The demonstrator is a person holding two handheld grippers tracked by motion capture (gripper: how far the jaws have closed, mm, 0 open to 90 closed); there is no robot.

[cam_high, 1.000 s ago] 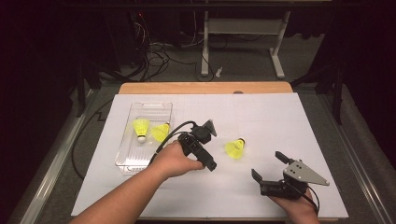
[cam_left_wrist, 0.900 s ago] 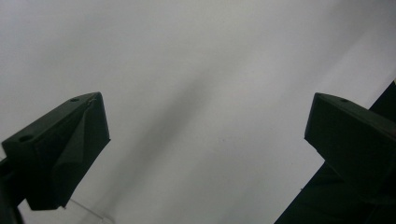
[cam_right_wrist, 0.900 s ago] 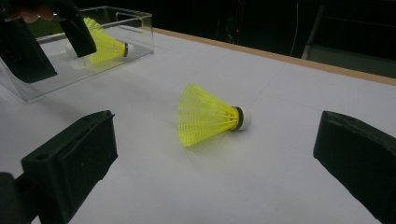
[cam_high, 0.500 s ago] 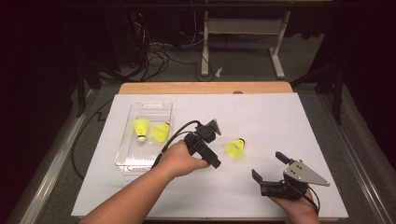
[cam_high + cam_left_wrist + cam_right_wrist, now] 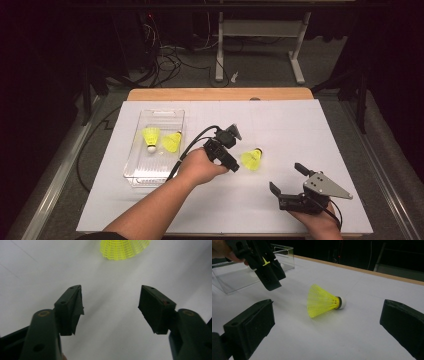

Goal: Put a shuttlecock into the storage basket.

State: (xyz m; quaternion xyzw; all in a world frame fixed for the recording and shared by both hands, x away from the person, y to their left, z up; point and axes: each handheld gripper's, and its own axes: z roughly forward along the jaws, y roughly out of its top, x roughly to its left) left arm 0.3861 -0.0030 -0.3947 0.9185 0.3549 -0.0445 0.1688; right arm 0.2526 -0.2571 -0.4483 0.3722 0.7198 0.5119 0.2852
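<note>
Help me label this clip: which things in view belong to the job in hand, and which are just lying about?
In the job:
- loose yellow shuttlecock on the table
- left gripper beside it, open
- clear plastic tray holding two shuttlecocks

Lying about:
- right gripper, open
- floor cables
- desk frame

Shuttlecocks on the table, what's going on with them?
A person works with tongs in each hand. The left tongs have just been closing, with nothing between them yet, right beside a yellow shuttlecock lying on the white table. Two more shuttlecocks sit in the clear tray. The right tongs wait open.
</note>
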